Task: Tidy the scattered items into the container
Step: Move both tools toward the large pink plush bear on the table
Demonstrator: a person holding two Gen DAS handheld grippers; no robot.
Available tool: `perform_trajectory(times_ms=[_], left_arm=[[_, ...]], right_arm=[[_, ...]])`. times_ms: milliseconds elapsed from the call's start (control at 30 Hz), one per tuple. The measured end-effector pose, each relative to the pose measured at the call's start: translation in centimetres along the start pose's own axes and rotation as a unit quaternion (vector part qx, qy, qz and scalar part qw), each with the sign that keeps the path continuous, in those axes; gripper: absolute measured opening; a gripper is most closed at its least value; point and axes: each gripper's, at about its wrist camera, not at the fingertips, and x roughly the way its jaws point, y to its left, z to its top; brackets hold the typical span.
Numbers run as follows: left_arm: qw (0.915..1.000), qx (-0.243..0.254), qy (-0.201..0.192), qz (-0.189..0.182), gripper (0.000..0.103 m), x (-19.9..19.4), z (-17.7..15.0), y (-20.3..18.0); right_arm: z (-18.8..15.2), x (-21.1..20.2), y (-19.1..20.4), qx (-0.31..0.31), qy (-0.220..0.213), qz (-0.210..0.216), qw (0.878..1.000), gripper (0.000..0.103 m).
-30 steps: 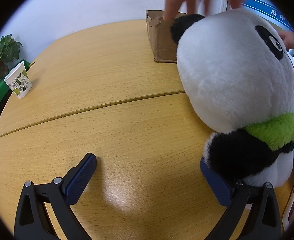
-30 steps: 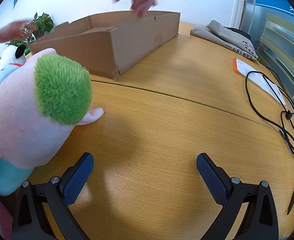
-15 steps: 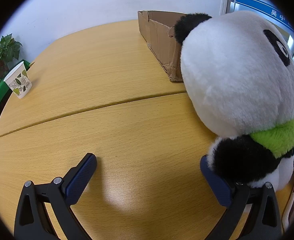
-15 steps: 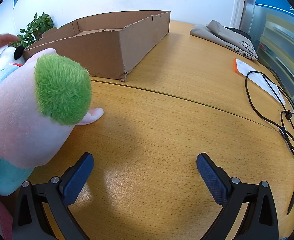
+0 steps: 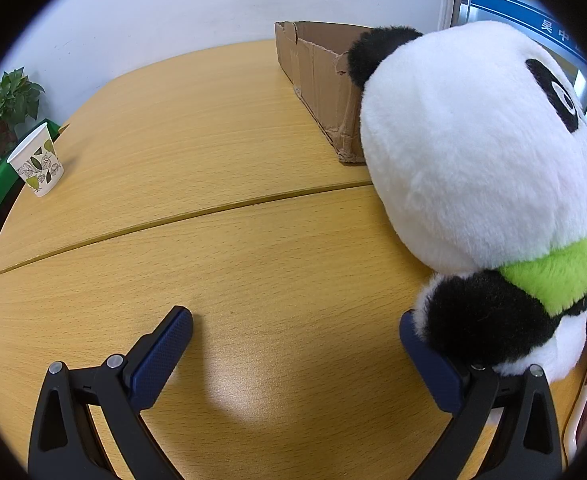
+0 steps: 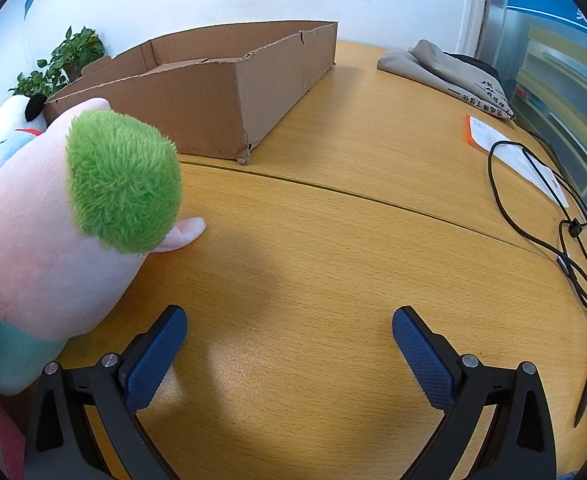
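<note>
Both claws stood spread and empty over the table [image 5: 233, 248]. My left gripper [image 5: 295, 344] had its right pad just against the panda [image 5: 477, 160], which sat upright in front of the box [image 6: 229, 92]. My right gripper [image 6: 289, 340] hovered beside the pink plush [image 6: 45, 240]. I judged both toys light, soft and squashy, unlikely to slip. I would have pinched the panda by its black arm [image 5: 485, 312], the plush by its green tuft [image 6: 121, 180].
</note>
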Motion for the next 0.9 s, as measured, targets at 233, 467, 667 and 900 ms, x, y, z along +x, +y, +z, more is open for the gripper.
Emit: perform_trajectory(times_ms=[233,467,667,900], left_arm=[[1.0000,0.000,0.000,0.000,0.103,-0.2,-0.1,-0.1],[0.9997,-0.003,0.010,0.022,0.103,-2.2,-2.0,-0.2],[0.9918,-0.046,-0.059,0.103,0.103,-12.1,-5.1,-4.3],[0.9869,-0.042,-0.153,0.030,0.103,-21.2,-5.0,-19.6]], right_arm=[[-1.0,-0.8,-0.1,-0.006,0.000,0.003,1.000,0.103],[-7.4,-6.1,-3.1,0.053,-0.009,-0.046,0.998,0.103],[-12.7,-18.1,-1.9,0.135,-0.108,-0.061,0.983,0.103],[-10.7,-24.5,6.5,0.140,-0.220,-0.014,0.965,0.103]])
